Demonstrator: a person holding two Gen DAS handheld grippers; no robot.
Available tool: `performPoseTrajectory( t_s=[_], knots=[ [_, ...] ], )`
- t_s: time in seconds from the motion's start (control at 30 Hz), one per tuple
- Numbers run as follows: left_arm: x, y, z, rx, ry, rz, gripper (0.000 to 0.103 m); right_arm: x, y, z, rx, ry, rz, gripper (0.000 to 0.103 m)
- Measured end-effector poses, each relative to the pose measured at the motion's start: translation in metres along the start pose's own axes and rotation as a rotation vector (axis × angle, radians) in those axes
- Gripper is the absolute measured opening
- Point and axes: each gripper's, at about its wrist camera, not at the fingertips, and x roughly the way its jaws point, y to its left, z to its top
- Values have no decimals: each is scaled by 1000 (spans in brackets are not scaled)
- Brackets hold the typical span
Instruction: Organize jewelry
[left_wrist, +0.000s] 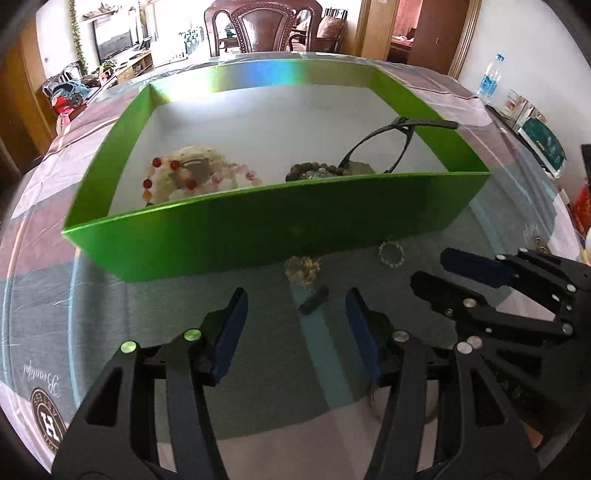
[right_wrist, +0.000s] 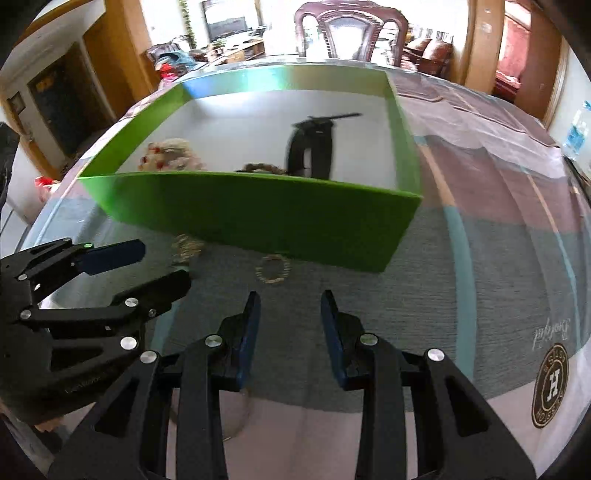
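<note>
A green box (left_wrist: 280, 218) (right_wrist: 258, 218) stands on the table and holds a red and pink bead bracelet (left_wrist: 173, 177), a dark bead bracelet (left_wrist: 314, 170) and black glasses (left_wrist: 384, 144) (right_wrist: 312, 147). On the cloth in front of the box lie a small pale bead ring (left_wrist: 391, 254) (right_wrist: 272, 270), a gold tangled chain (left_wrist: 303, 269) (right_wrist: 186, 248) and a dark stick-like piece (left_wrist: 314, 301). My left gripper (left_wrist: 295, 306) is open just before the dark piece. My right gripper (right_wrist: 290, 306) is open just before the bead ring and shows at the right of the left wrist view (left_wrist: 436, 267).
The table carries a grey, pink and white cloth (right_wrist: 480, 258) with a round logo (right_wrist: 552, 386). A water bottle (left_wrist: 489, 83) and boxes (left_wrist: 543, 142) stand at the far right edge. A wooden chair (left_wrist: 264, 26) stands behind the table.
</note>
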Motion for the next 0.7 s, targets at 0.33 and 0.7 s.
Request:
performPoseTrajectory(
  t_s=[0.33, 0.7],
  knots=[
    [8, 3, -1, -16, 13, 45, 11, 2, -9, 2, 11, -1, 2, 34],
    [-17, 27, -36, -69, 0, 90, 7, -5, -4, 0, -9, -27, -23, 34]
  ],
)
